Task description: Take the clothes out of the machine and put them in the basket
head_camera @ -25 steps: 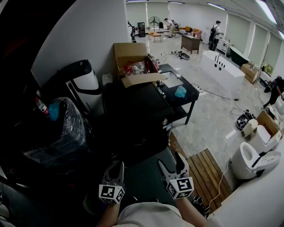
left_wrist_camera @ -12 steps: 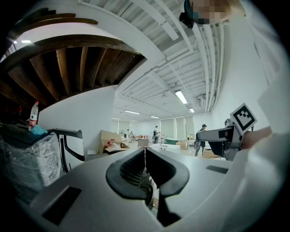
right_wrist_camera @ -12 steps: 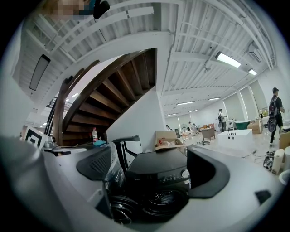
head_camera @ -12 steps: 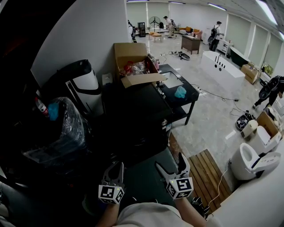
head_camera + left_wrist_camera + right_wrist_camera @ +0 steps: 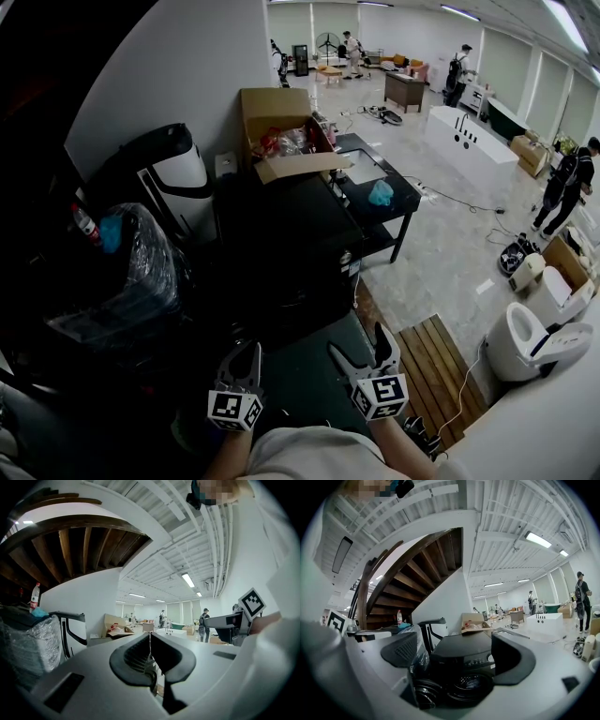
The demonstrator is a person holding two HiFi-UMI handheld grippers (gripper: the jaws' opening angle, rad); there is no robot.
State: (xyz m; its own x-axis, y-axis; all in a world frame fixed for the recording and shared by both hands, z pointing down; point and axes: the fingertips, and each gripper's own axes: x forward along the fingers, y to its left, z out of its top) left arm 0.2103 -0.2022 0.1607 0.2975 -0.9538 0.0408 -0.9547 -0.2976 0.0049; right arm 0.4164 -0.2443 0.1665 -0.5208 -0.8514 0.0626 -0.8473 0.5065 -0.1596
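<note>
Beneath the stairs [image 5: 417,573] we face the dark machine [image 5: 281,246], left gripper [image 5: 246,351] pinched shut and empty, right gripper [image 5: 360,344] just opened wide on nothing, likely readied for its door [image 5: 472,682].

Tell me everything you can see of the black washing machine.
The washing machine is a glossy black front loader, standing upright by the white wall, with a plastic-wrapped bundle at its left. A control strip with a pale knob runs above the round porthole; its door looks swung open to the left.
</note>
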